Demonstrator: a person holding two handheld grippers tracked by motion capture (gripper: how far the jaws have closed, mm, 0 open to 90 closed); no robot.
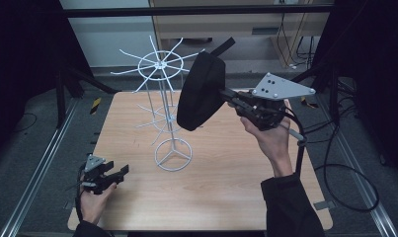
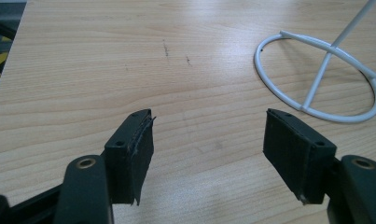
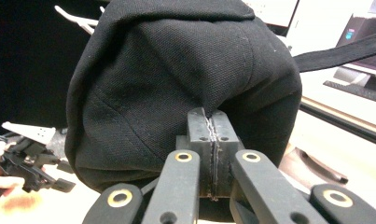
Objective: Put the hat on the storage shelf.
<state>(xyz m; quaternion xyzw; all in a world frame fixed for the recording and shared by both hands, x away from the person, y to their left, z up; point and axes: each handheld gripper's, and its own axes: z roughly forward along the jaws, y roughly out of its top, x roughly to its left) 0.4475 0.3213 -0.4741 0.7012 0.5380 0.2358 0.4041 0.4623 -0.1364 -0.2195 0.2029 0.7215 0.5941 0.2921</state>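
The right hand-held gripper point(image 1: 236, 100), clamped on a black cap point(image 1: 201, 92), holds it beside the white wire rack point(image 1: 163, 66), not yet hung; the left hand-held gripper point(image 1: 118, 171) rests wide open.

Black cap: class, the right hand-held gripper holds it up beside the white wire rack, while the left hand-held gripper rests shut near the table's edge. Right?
Not quite. The left gripper view shows the left hand-held gripper open, jaws apart over bare table. The rest stands.

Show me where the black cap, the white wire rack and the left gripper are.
black cap point(image 1: 201, 91), high view, middle of its crown.
white wire rack point(image 1: 173, 154), high view, ring base.
left gripper point(image 2: 209, 149), left gripper view, midway between its open fingers.
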